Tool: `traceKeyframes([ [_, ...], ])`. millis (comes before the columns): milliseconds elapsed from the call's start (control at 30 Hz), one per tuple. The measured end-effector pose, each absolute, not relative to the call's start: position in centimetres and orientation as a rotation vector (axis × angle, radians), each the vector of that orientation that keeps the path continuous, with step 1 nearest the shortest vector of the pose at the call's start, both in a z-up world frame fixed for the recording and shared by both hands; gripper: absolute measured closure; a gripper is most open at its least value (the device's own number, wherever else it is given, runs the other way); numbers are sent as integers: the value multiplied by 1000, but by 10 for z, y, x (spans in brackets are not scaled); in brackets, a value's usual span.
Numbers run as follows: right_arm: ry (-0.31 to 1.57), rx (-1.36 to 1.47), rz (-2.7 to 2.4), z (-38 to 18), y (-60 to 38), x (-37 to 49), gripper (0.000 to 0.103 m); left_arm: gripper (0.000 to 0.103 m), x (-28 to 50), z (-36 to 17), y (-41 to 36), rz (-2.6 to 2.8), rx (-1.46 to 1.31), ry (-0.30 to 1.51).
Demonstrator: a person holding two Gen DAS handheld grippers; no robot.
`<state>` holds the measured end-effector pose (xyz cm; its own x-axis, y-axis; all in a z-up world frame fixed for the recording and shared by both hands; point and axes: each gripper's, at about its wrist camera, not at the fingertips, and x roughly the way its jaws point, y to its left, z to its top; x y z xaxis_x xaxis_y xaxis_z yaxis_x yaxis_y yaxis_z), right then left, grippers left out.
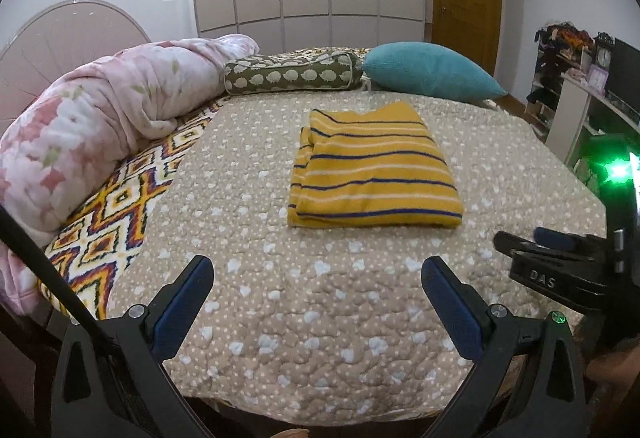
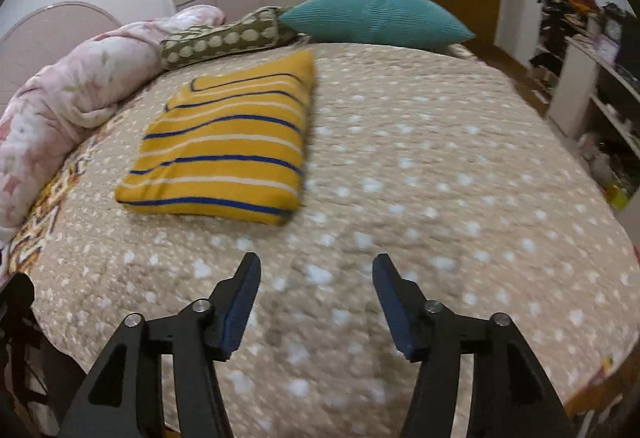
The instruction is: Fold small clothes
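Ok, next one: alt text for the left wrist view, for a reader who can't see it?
A folded yellow striped garment lies flat on a beige dotted bedspread, touched by neither gripper. The left gripper is open and empty in the foreground; the right gripper enters at the right edge. Pillows and a pink blanket line the far side.

Mustard sweater [image 1: 374, 168] (navy, white stripes).
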<state>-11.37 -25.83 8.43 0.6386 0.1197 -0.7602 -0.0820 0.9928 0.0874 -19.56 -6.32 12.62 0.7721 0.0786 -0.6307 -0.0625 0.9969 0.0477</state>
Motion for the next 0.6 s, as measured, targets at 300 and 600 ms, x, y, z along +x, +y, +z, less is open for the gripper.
traceKeyframes([
  [300, 887, -59, 45, 72, -257, -130, 33, 0, -196, 111, -67, 96, 16, 750],
  [600, 903, -112, 34, 63, -252, -133, 30, 0, -193, 100, -68, 95, 30, 805],
])
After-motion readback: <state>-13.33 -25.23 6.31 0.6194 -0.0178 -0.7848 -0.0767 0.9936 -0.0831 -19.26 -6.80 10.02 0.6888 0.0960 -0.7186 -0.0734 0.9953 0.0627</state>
